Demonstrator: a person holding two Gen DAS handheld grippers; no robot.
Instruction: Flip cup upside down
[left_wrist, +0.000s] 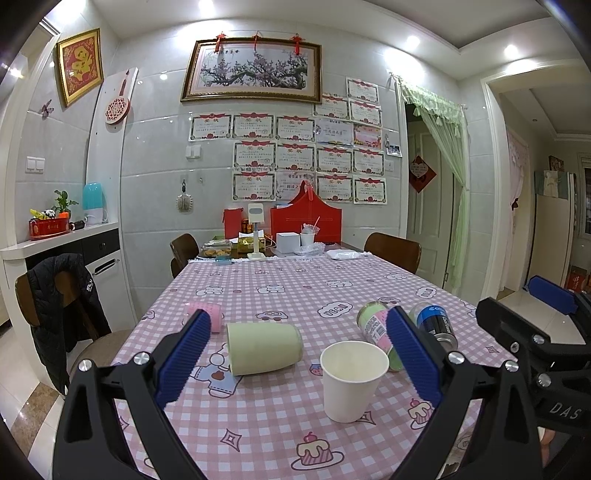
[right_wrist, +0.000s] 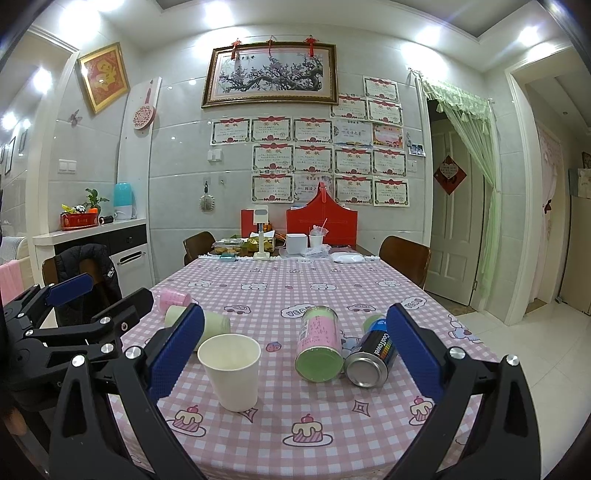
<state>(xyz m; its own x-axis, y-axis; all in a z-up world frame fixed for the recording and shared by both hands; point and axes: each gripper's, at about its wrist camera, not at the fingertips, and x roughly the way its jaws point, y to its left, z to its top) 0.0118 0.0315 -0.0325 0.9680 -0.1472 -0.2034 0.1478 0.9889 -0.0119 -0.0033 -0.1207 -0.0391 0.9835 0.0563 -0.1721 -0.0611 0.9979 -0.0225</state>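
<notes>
Checked tablecloth (left_wrist: 280, 295), white paper cup (left_wrist: 352, 380) upright, empty

green cup (left_wrist: 264, 349) – two cans (right_wrist: 319, 343) – sideways

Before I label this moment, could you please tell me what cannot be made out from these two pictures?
- Pale green cup lying on its side: right wrist view, mostly behind the right gripper's blue finger and the white paper cup.
- Pink ribbed cup: left wrist view, partly covered by the left gripper's finger.
- Black and blue can: left wrist view, partly hidden by a finger; label unreadable.
- Certificates on the wall: text too small.
</notes>
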